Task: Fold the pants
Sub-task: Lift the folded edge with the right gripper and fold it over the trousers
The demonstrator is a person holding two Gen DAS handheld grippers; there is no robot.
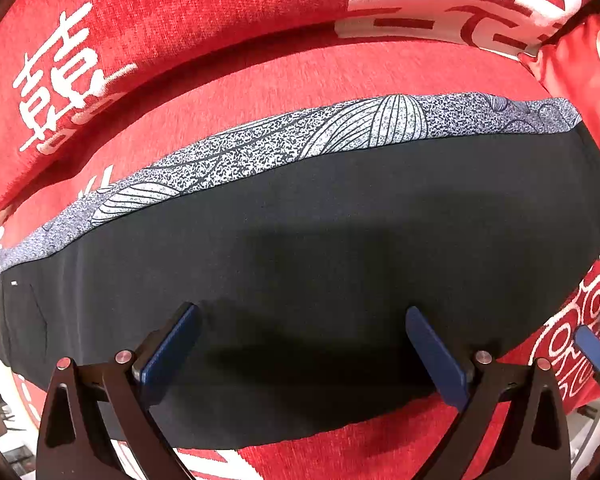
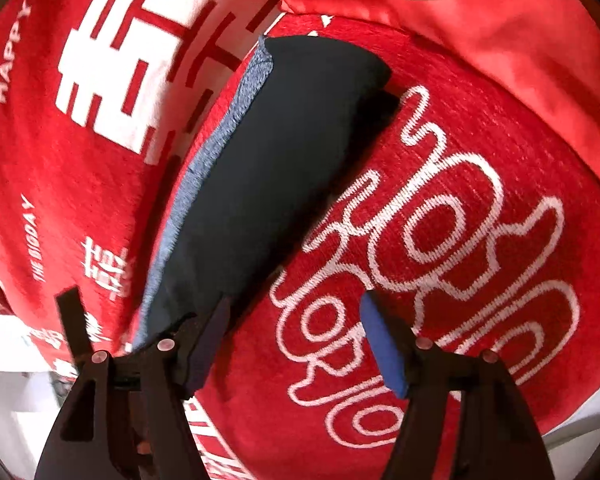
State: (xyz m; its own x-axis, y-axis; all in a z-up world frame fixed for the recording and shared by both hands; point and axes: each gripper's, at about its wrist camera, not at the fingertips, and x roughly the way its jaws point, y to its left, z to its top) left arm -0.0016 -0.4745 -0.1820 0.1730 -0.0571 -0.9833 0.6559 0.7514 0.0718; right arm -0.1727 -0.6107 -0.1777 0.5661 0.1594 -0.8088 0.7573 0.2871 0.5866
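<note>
Pants (image 1: 320,248) lie folded lengthwise on red sofa seat (image 1: 260,80). Left gripper (image 1: 300,344) and right gripper (image 2: 296,328): jaws open, empty. Risk: a shallow pinch separates layers, skewing the fold.

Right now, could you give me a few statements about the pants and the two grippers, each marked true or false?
1. The pants lie folded lengthwise on the red cover. True.
2. The left gripper is shut on the pants. False: it is open above them.
3. A grey patterned band runs along the pants' far edge. True.
4. The right gripper is shut. False: it is open, mostly over the cover.
</note>
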